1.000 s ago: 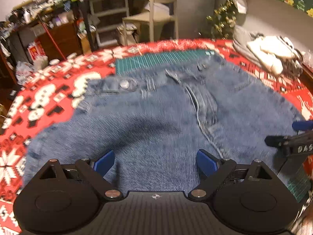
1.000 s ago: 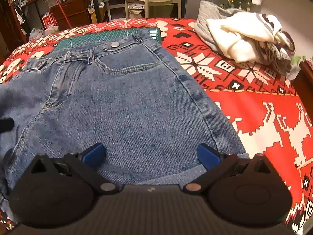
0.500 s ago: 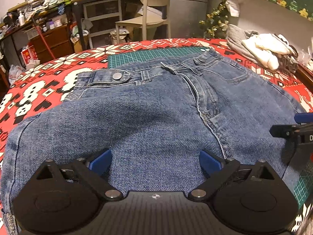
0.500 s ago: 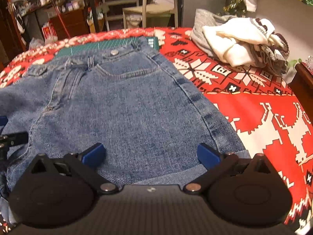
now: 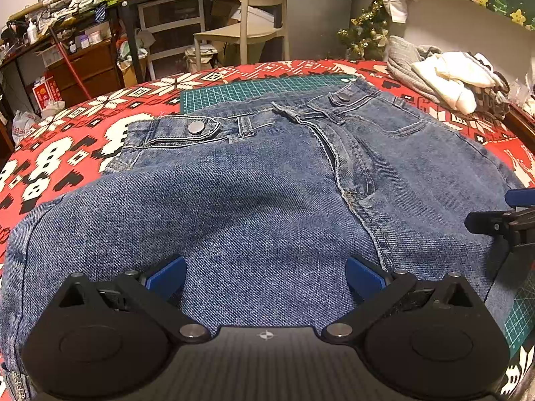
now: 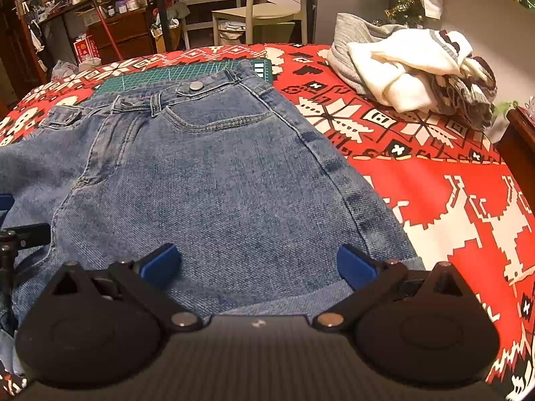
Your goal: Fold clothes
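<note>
A pair of blue denim shorts (image 5: 267, 183) lies spread flat, waistband away from me, on the red patterned cloth. My left gripper (image 5: 265, 275) hovers over the near hem of the left leg. Its jaws are opening, and the blue pads stand wide apart with denim beneath them and nothing pinched. My right gripper (image 6: 255, 264) stands open over the near hem of the right leg of the shorts (image 6: 217, 183). The right gripper's fingers (image 5: 501, 222) show at the right edge of the left wrist view.
A green cutting mat (image 5: 260, 88) lies under the waistband. A heap of white and grey clothes (image 6: 411, 67) sits at the far right of the red cloth (image 6: 434, 183). A chair (image 5: 254, 16), a desk and cluttered shelves stand beyond the far edge.
The left gripper's pads have spread a little wider and its view has gone from blurred to steady. The shorts lie flatter on the left. The right gripper has stayed put.
</note>
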The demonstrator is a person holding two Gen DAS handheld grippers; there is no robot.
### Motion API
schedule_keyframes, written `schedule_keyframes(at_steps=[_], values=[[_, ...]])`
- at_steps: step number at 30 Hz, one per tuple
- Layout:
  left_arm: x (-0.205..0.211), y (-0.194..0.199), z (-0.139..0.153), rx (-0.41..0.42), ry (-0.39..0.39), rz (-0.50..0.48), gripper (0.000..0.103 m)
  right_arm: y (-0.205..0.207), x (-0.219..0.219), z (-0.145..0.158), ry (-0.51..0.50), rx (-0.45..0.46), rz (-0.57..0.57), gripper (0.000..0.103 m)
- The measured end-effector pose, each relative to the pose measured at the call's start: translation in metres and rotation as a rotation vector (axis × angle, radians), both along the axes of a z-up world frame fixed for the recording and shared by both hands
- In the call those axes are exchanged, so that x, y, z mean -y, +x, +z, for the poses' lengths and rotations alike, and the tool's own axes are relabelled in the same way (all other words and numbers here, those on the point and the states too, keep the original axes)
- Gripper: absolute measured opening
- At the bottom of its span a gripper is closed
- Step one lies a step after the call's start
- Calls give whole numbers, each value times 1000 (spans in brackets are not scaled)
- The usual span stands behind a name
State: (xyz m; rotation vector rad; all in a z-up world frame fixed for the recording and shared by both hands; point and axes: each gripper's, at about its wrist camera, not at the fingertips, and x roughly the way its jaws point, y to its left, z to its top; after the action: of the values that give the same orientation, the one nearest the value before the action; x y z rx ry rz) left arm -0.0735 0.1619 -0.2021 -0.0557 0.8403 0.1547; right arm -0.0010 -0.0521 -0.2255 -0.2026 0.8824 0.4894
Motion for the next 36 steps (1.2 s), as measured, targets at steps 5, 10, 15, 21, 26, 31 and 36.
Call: schedule_keyframes(at_steps=[5, 10, 15, 21, 26, 31, 36], values=[[-2, -5, 3, -3, -6, -22, 98, 2, -1, 1, -1, -10, -5, 102], [-14, -16, 26, 34, -91, -37, 81, 5, 7, 9, 67, -14, 23, 102], [-30, -23, 73, 145, -65, -46, 82, 14, 11, 29, 89, 16, 67, 102], [-81, 1, 102, 179, 9, -48, 81, 54, 0, 68, 94, 101, 173, 100], [-125, 33, 88, 99, 62, -65, 62, 109, -25, 73, 27, 76, 276, 79], [-160, 60, 54, -24, -22, -60, 45, 148, -58, 61, -59, 57, 357, 50], [-186, 78, 28, -76, -201, -8, 45, 185, -82, 41, -59, -2, 367, 49]])
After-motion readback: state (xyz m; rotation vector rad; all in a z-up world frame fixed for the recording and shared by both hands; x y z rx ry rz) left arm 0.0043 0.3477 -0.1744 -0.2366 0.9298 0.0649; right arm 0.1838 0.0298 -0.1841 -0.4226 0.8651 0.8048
